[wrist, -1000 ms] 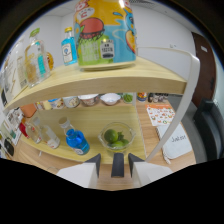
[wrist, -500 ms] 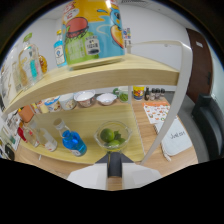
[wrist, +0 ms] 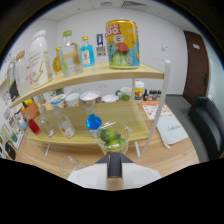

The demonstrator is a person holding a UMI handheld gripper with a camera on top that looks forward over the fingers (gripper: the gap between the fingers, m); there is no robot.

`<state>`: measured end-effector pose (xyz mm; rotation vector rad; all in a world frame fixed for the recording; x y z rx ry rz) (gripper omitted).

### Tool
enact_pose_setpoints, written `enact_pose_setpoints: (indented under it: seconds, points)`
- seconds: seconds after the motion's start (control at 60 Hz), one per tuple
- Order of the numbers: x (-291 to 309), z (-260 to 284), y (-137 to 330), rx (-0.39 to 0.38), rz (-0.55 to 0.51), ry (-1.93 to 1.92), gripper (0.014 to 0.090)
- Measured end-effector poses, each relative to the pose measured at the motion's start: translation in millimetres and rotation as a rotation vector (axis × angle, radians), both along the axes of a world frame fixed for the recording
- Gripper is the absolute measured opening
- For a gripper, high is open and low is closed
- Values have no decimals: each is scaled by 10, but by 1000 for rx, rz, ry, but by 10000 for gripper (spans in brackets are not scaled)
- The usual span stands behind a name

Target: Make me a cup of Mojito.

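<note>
Gripper view shows the gripper closed on the near rim of a clear glass bowl of limes. It is held just in front of the wooden shelf, beside a blue bottle.

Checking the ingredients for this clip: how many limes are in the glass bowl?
2 can be told apart: one lime toward the blue bottle, another lime beside it. The bowl stands just ahead of the gripper; greenery underneath may hide more.

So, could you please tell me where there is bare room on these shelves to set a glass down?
The lower shelf is bare right of the glass bowl of limes. The top shelf is free between the blue bottle and the yellow can. The bottles left of the bowl are crowded.
</note>
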<state>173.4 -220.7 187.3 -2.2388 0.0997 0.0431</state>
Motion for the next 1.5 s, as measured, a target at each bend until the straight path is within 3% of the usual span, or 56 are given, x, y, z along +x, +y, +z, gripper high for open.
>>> enact_pose_setpoints:
  seconds: [0.383,0.6,0.967,1.267,1.5]
  points:
    - [-490,-436,-341,-42,17,-51,156]
    - [-405,-249,-253,34,76,-340,157]
    - [-477,333,77,216,415,-1111,156]
    - [-704,530,233,349,695,-1497,155]
    - [-849,326,189,389,883,-1680,157]
